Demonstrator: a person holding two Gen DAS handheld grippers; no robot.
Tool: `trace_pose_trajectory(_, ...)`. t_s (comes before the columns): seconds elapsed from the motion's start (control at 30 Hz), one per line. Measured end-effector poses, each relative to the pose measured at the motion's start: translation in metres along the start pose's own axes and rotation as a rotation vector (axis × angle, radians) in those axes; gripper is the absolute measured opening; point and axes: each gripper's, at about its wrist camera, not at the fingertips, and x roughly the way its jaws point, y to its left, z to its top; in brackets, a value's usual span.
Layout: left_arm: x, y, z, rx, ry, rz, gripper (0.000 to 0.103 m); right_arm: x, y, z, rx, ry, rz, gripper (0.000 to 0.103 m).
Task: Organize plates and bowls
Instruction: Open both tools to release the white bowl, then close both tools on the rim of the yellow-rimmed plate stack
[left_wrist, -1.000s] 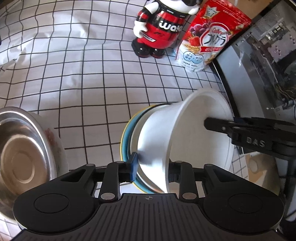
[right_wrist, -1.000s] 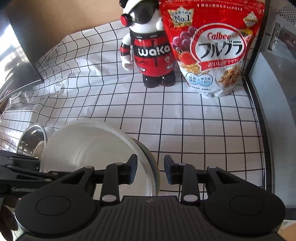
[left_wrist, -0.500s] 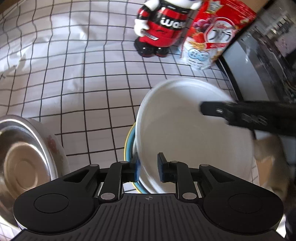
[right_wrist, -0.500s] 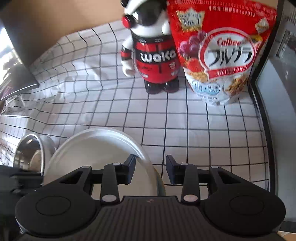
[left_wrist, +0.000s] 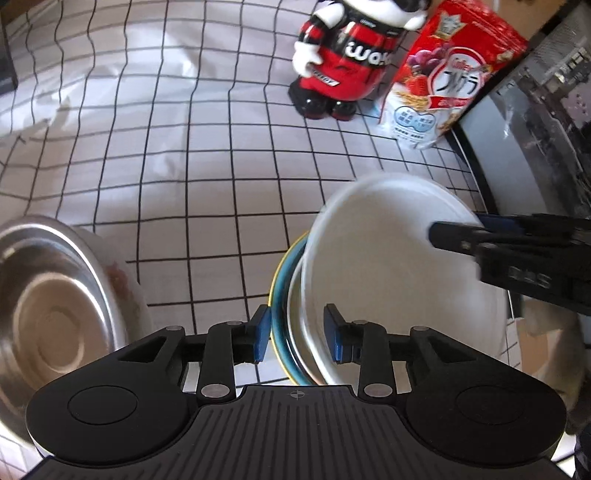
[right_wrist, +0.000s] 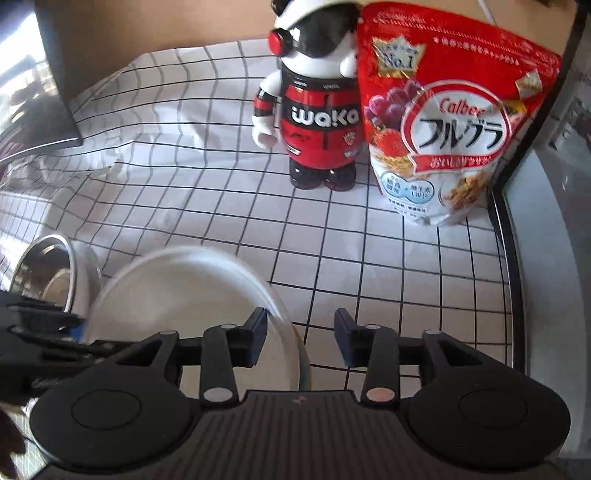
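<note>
A: What carries everything here?

B: A bench under a white cloth with black grid lines (left_wrist: 221, 192). At its far right corner stand a red toy figure (left_wrist: 343, 62) and a red cereal bag (right_wrist: 454, 129).

A: And the dishes?

B: At the near left edge sits a steel bowl (left_wrist: 48, 314). Near the right edge, toward the front, is a blue plate with a yellow rim (left_wrist: 281, 317), and the white bowl (left_wrist: 388, 266) now rests in the stack on it, opening upward and a little tilted.

A: What has just changed?

B: One second ago the white bowl stood on its side, pinched at the rim. Now it has been laid down into the stack.

A: How are the claws?

B: The left gripper (left_wrist: 295, 334) has just been opening; the rims of the stack lie between its jaws, but the blue pads do not press on them. The right gripper (right_wrist: 300, 339) has also been opening; the bowl's far edge is between its jaws, untouched.

A: So for the task?

B: I judge this bowl is placed. Both hands can withdraw, probably toward the steel bowl.
</note>
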Motion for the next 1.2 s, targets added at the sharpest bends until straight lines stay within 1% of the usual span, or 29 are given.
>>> trace_pose_trajectory(0.1, 0.004, 0.003, 0.001, -0.011, 0.002, 0.000, 0.034, -0.002, -0.001, -0.001, -0.016, 0.003, 0.021, 0.043)
trace_pose_trajectory(0.17, 0.003, 0.003, 0.001, -0.007, 0.001, -0.007, 0.034, 0.003, -0.001, -0.002, -0.023, 0.009, 0.019, 0.045)
trace_pose_trajectory(0.23, 0.004, 0.004, 0.001, -0.010, 0.003, -0.010, 0.034, 0.009, -0.002, -0.003, -0.008, 0.018, 0.017, 0.045)
trace_pose_trajectory(0.3, 0.008, 0.005, 0.000, -0.015, 0.010, 0.006, 0.034, 0.016, -0.006, -0.005, 0.020, 0.028, 0.037, 0.045)
trace_pose_trajectory(0.43, 0.018, 0.010, -0.007, -0.041, 0.027, -0.002, 0.034, 0.025, -0.016, -0.018, 0.077, 0.029, 0.131, 0.045)
trace_pose_trajectory(0.5, 0.021, 0.010, -0.013, -0.039, 0.012, -0.004, 0.034, 0.030, -0.024, -0.028, 0.110, 0.023, 0.197, 0.045)
trace_pose_trajectory(0.53, 0.022, 0.010, -0.017, -0.038, -0.006, -0.008, 0.034, 0.031, -0.027, -0.031, 0.122, 0.017, 0.215, 0.045)
trace_pose_trajectory(0.6, 0.025, 0.012, -0.024, -0.052, -0.048, -0.039, 0.034, 0.037, -0.032, -0.039, 0.140, 0.002, 0.247, 0.045)
trace_pose_trajectory(0.67, 0.031, 0.015, -0.030, -0.073, -0.077, -0.068, 0.033, 0.044, -0.035, -0.044, 0.157, -0.002, 0.255, 0.046)
trace_pose_trajectory(0.73, 0.038, 0.017, -0.034, -0.096, -0.086, -0.116, 0.037, 0.051, -0.035, -0.047, 0.163, 0.015, 0.284, 0.046)
trace_pose_trajectory(0.77, 0.039, 0.019, -0.037, -0.116, -0.103, -0.133, 0.039, 0.054, -0.033, -0.048, 0.155, 0.026, 0.296, 0.046)
trace_pose_trajectory(0.83, 0.041, 0.021, -0.037, -0.144, -0.110, -0.156, 0.042, 0.060, -0.025, -0.049, 0.121, 0.034, 0.289, 0.047)
trace_pose_trajectory(0.87, 0.042, 0.022, -0.037, -0.156, -0.114, -0.164, 0.043, 0.062, -0.023, -0.049, 0.109, 0.028, 0.284, 0.057)
trace_pose_trajectory(0.93, 0.043, 0.023, -0.037, -0.164, -0.126, -0.172, 0.043, 0.062, -0.022, -0.048, 0.107, 0.015, 0.281, 0.067)
trace_pose_trajectory(1.0, 0.044, 0.023, -0.038, -0.169, -0.136, -0.173, 0.043, 0.065, -0.027, -0.048, 0.115, 0.031, 0.329, 0.074)
trace_pose_trajectory(1.03, 0.044, 0.022, -0.038, -0.162, -0.140, -0.165, 0.043, 0.067, -0.030, -0.047, 0.122, 0.045, 0.351, 0.082)
trace_pose_trajectory(1.07, 0.044, 0.020, -0.039, -0.150, -0.145, -0.156, 0.043, 0.069, -0.031, -0.047, 0.123, 0.059, 0.371, 0.086)
trace_pose_trajectory(1.1, 0.043, 0.019, -0.040, -0.137, -0.150, -0.148, 0.044, 0.070, -0.031, -0.047, 0.113, 0.067, 0.378, 0.086)
trace_pose_trajectory(1.2, 0.041, 0.012, -0.041, -0.111, -0.161, -0.109, 0.045, 0.067, -0.026, -0.048, 0.066, 0.074, 0.350, 0.086)
